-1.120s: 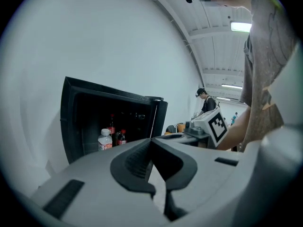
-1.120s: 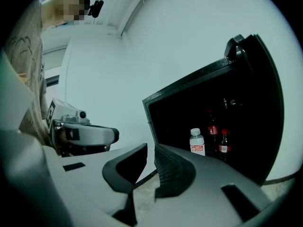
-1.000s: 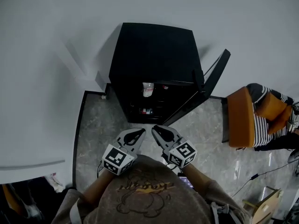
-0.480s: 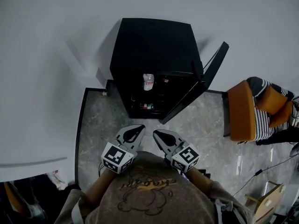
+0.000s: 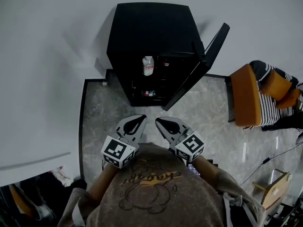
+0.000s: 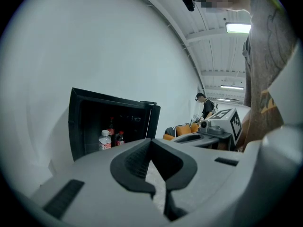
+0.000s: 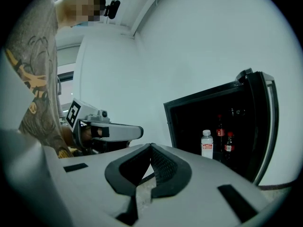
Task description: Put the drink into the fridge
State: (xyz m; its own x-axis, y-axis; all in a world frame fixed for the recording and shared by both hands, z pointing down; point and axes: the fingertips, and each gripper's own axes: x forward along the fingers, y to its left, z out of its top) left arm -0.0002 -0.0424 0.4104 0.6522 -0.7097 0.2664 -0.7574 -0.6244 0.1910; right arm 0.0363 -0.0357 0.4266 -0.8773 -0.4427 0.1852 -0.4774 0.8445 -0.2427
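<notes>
We hold the left gripper (image 5: 141,120) and right gripper (image 5: 160,121) with fingers closed together on nothing, while the clear plastic drink bottle (image 5: 148,65) stands inside the open fridge (image 5: 142,27), probably light, slick, best gripped mid-body.

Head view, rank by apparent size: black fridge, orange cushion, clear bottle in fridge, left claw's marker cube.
1. Black box-shaped fridge
2. Orange padded cushion
3. Black-and-white marker cube on left claw; close to camera, true size unsure
4. Clear plastic white-capped bottle
</notes>
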